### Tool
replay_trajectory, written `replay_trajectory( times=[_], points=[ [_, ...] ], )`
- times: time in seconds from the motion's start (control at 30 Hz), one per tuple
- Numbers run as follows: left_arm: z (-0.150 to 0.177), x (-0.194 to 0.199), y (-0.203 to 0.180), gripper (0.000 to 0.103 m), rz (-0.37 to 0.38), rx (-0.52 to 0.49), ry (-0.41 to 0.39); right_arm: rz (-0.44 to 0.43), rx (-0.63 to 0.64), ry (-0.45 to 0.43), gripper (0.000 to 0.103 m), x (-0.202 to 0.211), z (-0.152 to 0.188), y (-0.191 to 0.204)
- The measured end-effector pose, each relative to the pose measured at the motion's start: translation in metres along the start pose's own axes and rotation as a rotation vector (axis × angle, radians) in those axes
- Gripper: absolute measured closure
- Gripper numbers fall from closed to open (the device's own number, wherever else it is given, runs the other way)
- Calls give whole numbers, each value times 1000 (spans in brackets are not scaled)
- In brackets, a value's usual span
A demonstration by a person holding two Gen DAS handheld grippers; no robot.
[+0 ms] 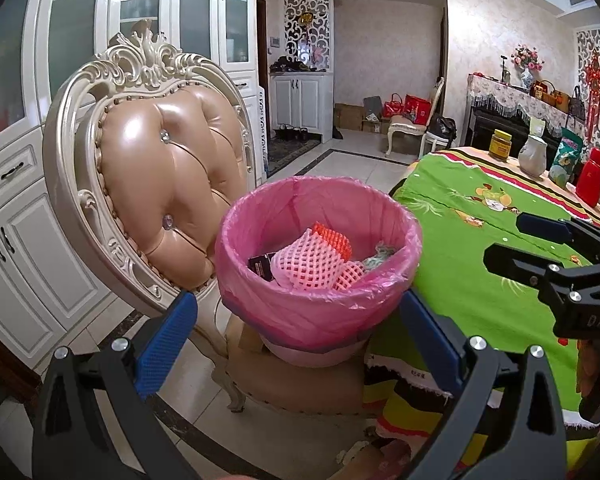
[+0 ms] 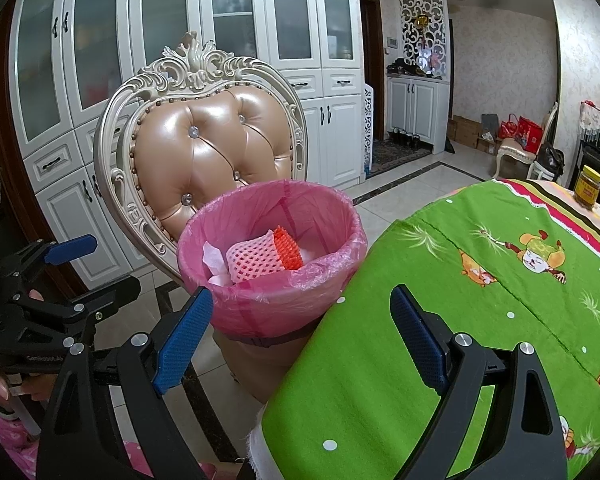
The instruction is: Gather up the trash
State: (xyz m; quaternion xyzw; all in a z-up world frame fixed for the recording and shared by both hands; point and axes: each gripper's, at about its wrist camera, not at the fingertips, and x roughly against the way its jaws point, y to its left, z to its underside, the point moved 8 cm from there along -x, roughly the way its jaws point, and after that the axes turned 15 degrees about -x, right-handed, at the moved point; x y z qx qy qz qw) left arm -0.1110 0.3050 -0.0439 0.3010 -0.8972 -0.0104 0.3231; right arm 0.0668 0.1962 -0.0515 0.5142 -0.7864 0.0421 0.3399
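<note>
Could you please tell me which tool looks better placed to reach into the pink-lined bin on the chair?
Probably left: the bin sits centred between its open tool; the right tool straddles the tablecloth edge.

Pink bin, green cloth, blue pads

My left claw and right claw are black with blue dimpled pads. The bin wears a translucent pink liner; in it lie a pale pink foam net and an orange-red net, both in open diamond mesh. The chair has glossy tan tufted leather in a carved cream frame. My desk's cloth is bright green with white dots, cartoon figures and a striped red, yellow and brown border. The cabinets are white.
</note>
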Motion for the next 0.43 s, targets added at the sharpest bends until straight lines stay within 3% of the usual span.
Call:
replay_trajectory(
  times=[0.27,0.43],
  points=[
    [-4,1,0,5,-59,-19,-2,5,5,-1,18,1,-1,0],
    [-13,-5,-19,5,-73,-46,5,62,-33,-20,18,22,-3,-31]
  ],
)
